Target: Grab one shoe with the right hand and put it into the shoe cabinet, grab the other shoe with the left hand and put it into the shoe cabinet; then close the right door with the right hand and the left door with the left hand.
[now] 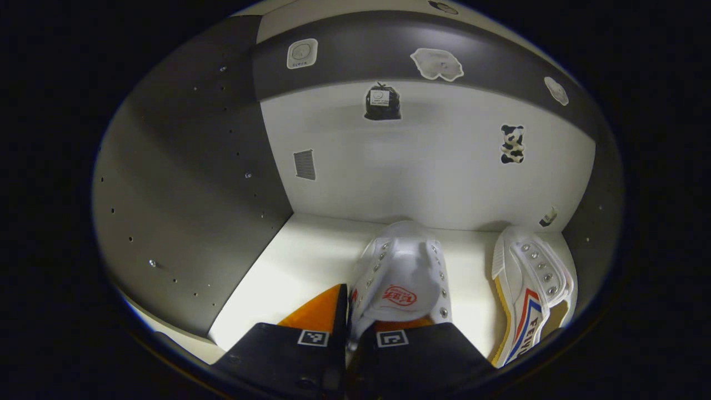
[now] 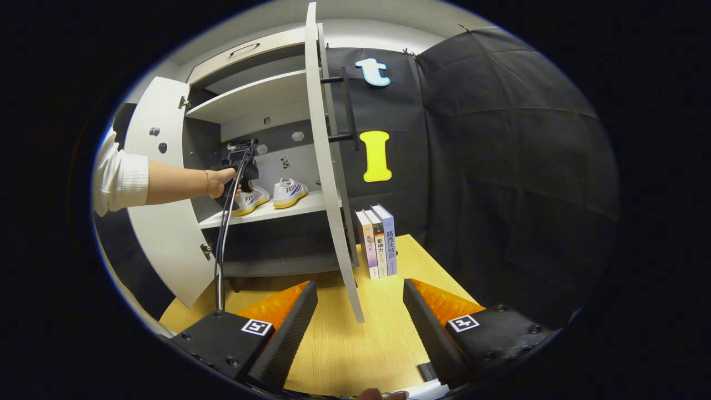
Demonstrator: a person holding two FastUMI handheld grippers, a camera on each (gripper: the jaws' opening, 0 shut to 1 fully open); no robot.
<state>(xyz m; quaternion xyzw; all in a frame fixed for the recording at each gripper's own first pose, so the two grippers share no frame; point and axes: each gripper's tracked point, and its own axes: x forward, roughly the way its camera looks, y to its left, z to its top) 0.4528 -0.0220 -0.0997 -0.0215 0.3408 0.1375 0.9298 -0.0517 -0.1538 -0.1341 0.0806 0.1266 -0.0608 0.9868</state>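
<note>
My left claw (image 1: pixel 348 328) is clamped on the heel of one shoe (image 1: pixel 402 280) on the cabinet shelf (image 1: pixel 289 266); other shoe (image 1: pixel 530 294) just right. Right claw (image 2: pixel 361 311) gapes wide, holding nothing, over the tabletop (image 2: pixel 344 344).

Two shoes (image 2: pixel 270 195) side by side on cabinet shelf (image 2: pixel 289 210) (doors (image 2: pixel 328 166) open); books (image 2: pixel 377 240) right, on table (image 2: pixel 355 344).

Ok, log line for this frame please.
left gripper: shut on left shoe, on shelf | right shoe: shelved | right gripper: open | doors: open
</note>
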